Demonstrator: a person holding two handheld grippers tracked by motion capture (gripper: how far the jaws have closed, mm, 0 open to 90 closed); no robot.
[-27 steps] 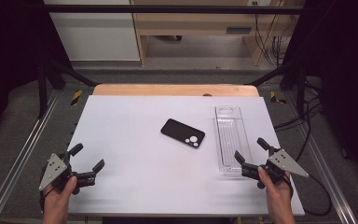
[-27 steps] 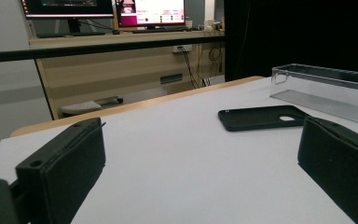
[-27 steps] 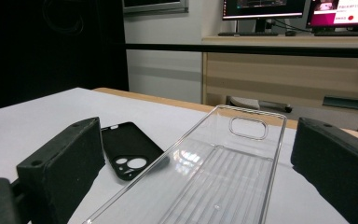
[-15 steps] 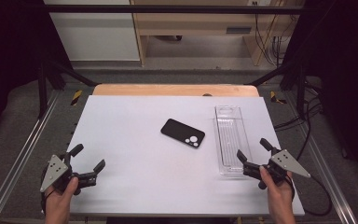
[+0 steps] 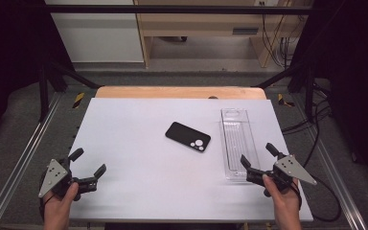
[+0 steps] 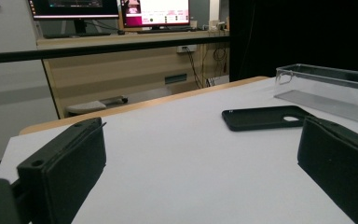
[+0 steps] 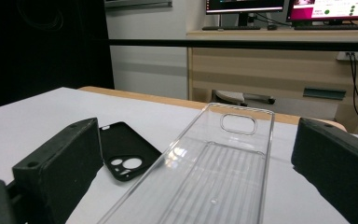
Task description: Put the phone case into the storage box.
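White and mostly bare, the counter [image 5: 139, 139] sits in front of me with a wooden edge along its far side and dark curtains to either side; beyond it I see a pale wooden desk with lit monitors [image 6: 107, 8] on top.

My left gripper [image 5: 87, 168] rests at the near left corner of the counter, held in a hand [image 5: 60, 203] that comes in from the bottom of the high view. Its jaws are spread wide with nothing between them but bare white surface. In the left gripper view the black phone case [image 6: 265, 117] lies flat, well ahead between the two jaws.

My right gripper [image 5: 258, 158] is at the near right, also in a hand [image 5: 283, 203], with its jaws released and parted. They stand just at the near end of the clear plastic tray [image 5: 237, 143], one jaw to each side of that end, and I cannot tell whether either jaw touches it. The tray lies lengthwise, running away from me along the right side of the counter.

That black phone case [image 5: 188, 136] lies near the middle of the counter, camera cutouts up, just left of the tray and apart from it.
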